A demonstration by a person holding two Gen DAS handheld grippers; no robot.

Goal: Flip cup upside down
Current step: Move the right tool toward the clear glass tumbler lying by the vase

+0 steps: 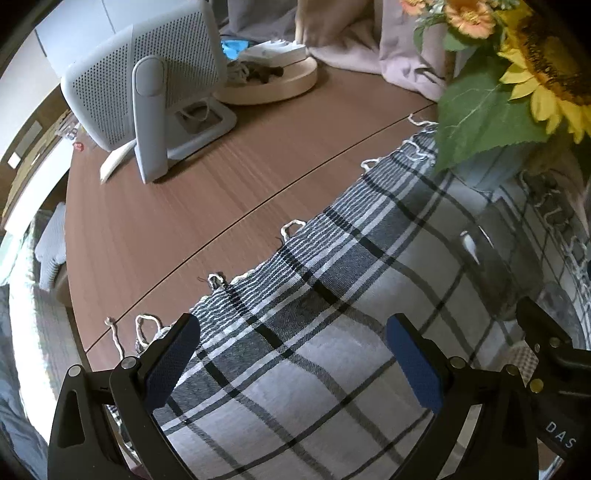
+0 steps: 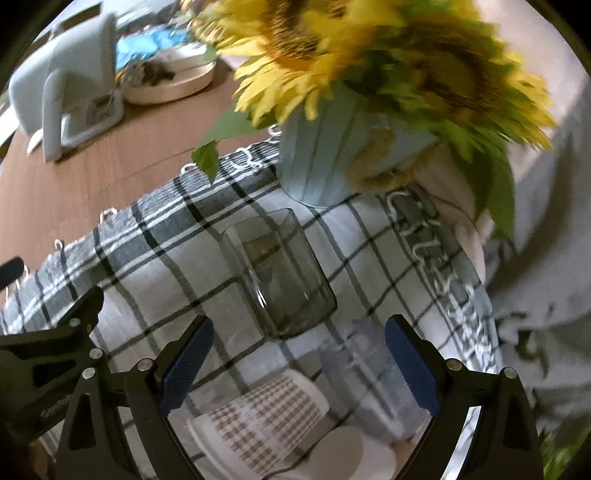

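A smoky clear glass cup (image 2: 280, 273) stands on the plaid cloth (image 2: 147, 251), just beyond my right gripper (image 2: 299, 358), which is open and empty. A checked paper cup (image 2: 262, 417) lies on its side between and below the right fingers, with a clear ribbed cup (image 2: 373, 384) beside it. In the left wrist view my left gripper (image 1: 295, 354) is open and empty over the plaid cloth (image 1: 295, 387); the dark glass (image 1: 491, 266) shows faintly at right, and the right gripper's body (image 1: 554, 354) sits at the right edge.
A pale blue vase (image 2: 325, 158) of sunflowers (image 2: 369, 55) stands behind the glass. A grey perforated stand (image 1: 147, 81) and a round wooden tray (image 1: 273, 81) sit on the brown table (image 1: 203, 184). Draped fabric (image 1: 369, 33) lies at the back.
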